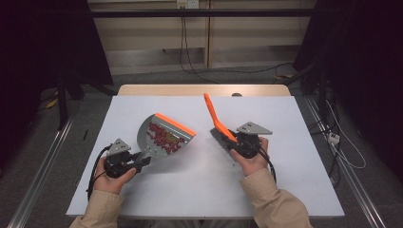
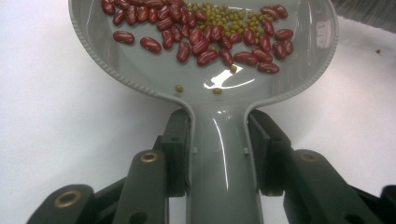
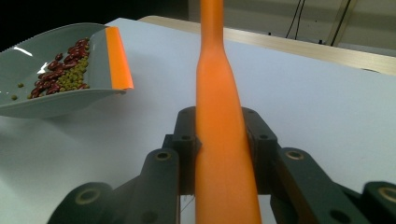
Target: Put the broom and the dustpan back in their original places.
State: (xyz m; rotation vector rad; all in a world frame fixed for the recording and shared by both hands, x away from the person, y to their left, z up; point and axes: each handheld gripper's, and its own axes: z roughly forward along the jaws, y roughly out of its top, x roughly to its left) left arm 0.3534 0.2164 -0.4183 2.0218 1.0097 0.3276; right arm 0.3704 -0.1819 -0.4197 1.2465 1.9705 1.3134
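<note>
A grey dustpan (image 1: 159, 133) with an orange lip (image 1: 177, 124) hangs over the white table, tilted. Red kidney beans (image 2: 201, 35) and small green beans (image 2: 224, 16) lie in its pan. My left gripper (image 1: 142, 159) is shut on the dustpan's grey handle (image 2: 219, 154), with the pads pressing on both sides. At the right, my right gripper (image 1: 237, 141) is shut on the orange handle (image 3: 219, 116) of a small brush (image 1: 216, 116); the handle points up and away. The dustpan (image 3: 56, 88) lies to the left in the right gripper view.
The white table top (image 1: 199, 185) sits on a wooden table whose far edge (image 1: 204, 89) shows. A few stray beans (image 1: 233, 165) lie by the right hand. Cables run on the floor at the right and behind the table.
</note>
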